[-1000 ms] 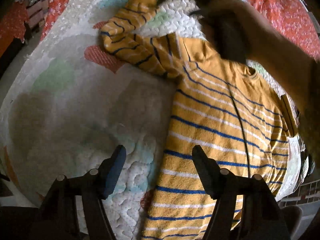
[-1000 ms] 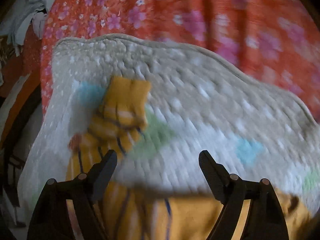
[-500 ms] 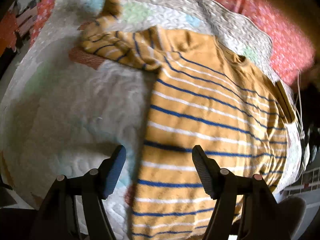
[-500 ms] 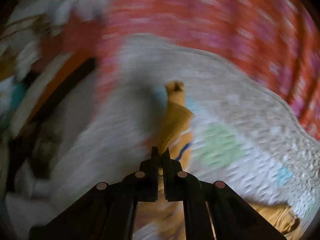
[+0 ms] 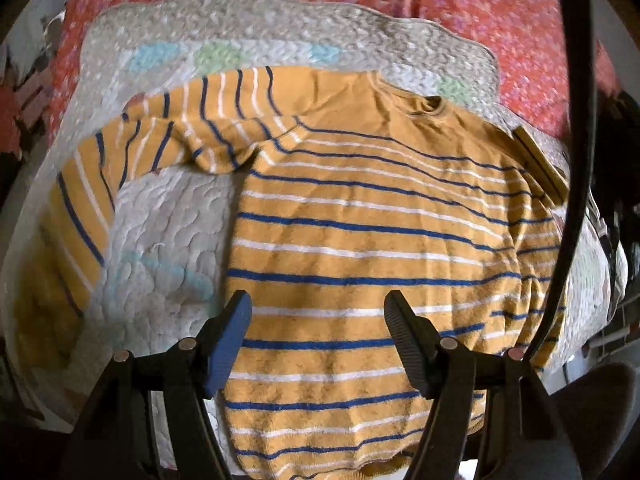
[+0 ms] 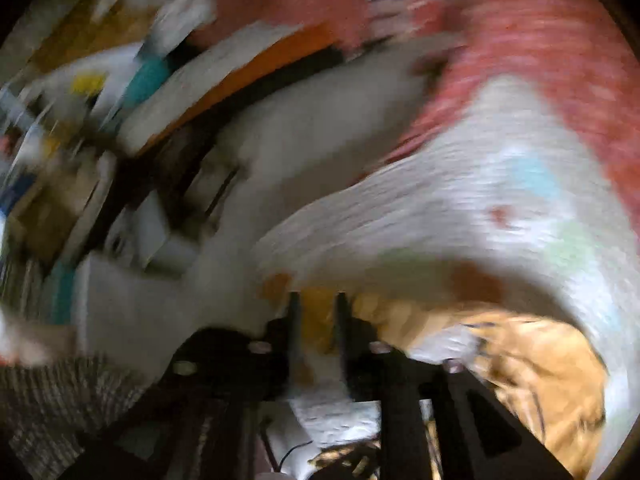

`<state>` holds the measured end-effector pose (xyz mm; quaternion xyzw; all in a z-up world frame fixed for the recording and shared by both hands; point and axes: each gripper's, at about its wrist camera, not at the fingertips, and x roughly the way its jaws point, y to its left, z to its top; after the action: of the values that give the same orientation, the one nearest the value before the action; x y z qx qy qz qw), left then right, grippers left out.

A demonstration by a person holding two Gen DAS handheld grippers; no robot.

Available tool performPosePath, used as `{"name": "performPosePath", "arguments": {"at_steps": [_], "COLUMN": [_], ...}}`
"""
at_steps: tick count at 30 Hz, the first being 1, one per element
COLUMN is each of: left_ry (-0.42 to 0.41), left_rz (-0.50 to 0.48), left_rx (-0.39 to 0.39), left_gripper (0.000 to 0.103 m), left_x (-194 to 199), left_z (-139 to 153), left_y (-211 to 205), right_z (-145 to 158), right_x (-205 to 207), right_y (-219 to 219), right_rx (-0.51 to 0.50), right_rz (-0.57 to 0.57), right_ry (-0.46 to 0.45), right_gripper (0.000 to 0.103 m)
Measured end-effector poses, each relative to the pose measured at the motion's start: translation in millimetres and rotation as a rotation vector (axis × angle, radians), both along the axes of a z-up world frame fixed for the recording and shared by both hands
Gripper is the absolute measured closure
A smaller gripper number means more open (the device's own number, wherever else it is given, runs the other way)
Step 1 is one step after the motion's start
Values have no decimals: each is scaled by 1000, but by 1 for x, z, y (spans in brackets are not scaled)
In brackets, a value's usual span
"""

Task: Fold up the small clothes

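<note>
Our left gripper fingers hang apart over the striped shirt, its sleeve trailing left; right gripper fingers are opening, sleeve cloth seemingly between.

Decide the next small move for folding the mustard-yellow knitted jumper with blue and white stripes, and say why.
Probably move the open left gripper over to the end of the outstretched sleeve, to fold it across the body. The striped jumper lies flat on the white quilted mat; the right gripper has its jaws opening, yellow cloth blurred between them.

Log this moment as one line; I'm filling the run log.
shirt: flat on quilt | left gripper: open, empty | right gripper: jaws opening
</note>
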<state>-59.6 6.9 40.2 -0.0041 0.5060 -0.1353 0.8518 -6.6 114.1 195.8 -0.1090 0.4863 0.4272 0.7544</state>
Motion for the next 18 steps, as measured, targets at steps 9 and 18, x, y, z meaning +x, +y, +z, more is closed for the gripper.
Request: {"name": "performPosePath", "arguments": {"at_steps": [9, 18], "left_ry": [-43, -9], "left_rz": [-6, 27], "left_rx": [-2, 49], "left_gripper": [35, 35], "left_x": [-2, 15], "left_z": [10, -7], "left_y": [-10, -29], "right_z": [-17, -109], "right_x": [8, -81], "right_y": [-276, -515], "right_rx": [-88, -201], "right_rz": [-686, -1282], "right_ry": [-116, -95], "right_gripper": [54, 53]}}
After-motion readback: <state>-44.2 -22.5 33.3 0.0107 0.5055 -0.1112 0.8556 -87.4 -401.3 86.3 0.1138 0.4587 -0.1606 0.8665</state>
